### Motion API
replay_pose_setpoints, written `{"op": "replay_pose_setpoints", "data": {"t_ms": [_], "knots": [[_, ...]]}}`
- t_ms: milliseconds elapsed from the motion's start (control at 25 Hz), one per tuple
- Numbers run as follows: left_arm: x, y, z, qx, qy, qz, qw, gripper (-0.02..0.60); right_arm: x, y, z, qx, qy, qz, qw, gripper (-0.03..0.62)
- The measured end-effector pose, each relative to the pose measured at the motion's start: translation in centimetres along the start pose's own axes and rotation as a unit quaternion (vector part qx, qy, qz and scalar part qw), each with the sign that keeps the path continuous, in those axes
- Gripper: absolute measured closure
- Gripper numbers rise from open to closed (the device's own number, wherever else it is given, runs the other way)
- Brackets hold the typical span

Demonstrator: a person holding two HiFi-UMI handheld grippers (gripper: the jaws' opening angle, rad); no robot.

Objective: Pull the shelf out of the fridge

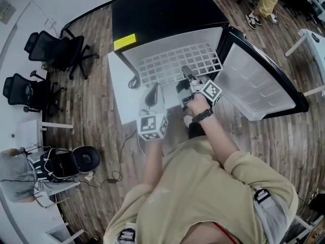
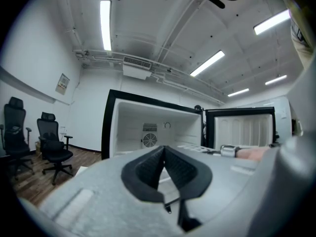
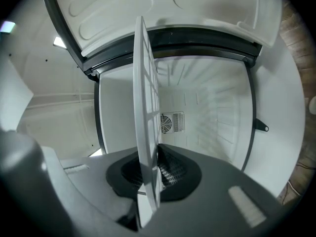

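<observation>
The black fridge (image 1: 157,14) stands open, its door (image 1: 259,85) swung out to the right. A white grid shelf (image 1: 177,62) lies flat inside the white compartment. My right gripper (image 1: 187,78) is shut on the shelf's front edge. In the right gripper view the shelf (image 3: 145,107) runs edge-on between the dark pads (image 3: 173,169), and my right gripper (image 3: 150,167) clamps it. My left gripper (image 1: 152,96) hangs just left of the right one, in front of the fridge, touching nothing. In the left gripper view my left gripper (image 2: 164,151) is shut and empty, facing the fridge (image 2: 153,132).
Two black office chairs (image 1: 51,50) stand left of the fridge. A dark bag (image 1: 66,161) and a cable (image 1: 119,156) lie on the wood floor at lower left. A white table (image 1: 312,39) is at the right, and a person's legs (image 1: 264,4) are beyond the fridge.
</observation>
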State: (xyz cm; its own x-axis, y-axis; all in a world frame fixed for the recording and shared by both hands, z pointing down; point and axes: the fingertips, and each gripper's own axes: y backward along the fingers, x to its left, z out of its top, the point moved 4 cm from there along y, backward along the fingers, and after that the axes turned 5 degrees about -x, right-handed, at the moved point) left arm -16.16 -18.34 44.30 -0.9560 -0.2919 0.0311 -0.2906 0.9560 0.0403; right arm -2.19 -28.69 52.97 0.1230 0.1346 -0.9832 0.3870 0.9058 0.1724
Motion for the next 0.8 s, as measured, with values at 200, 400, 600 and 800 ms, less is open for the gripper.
{"op": "replay_pose_setpoints", "data": {"t_ms": [200, 400, 600, 800], "knots": [[-0.4, 0.8, -0.2, 0.002, -0.002, -0.005, 1.0000, 0.581, -0.1, 2.0, -0.4, 0.001, 0.001, -0.001, 1.000, 0.566], [-0.8, 1.5, -0.3, 0.001, 0.000, -0.007, 1.0000, 0.581, 0.2, 4.5, -0.5, 0.008, 0.044, 0.000, 0.999, 0.568], [-1.1, 2.2, -0.8, 0.002, 0.003, -0.008, 1.0000, 0.581, 0.8, 7.3, -0.2, 0.018, 0.125, -0.004, 0.992, 0.568], [-1.7, 2.8, -1.1, 0.005, -0.008, -0.007, 0.9999, 0.581, 2.8, 9.3, 0.6, 0.047, 0.305, -0.017, 0.951, 0.568]]}}
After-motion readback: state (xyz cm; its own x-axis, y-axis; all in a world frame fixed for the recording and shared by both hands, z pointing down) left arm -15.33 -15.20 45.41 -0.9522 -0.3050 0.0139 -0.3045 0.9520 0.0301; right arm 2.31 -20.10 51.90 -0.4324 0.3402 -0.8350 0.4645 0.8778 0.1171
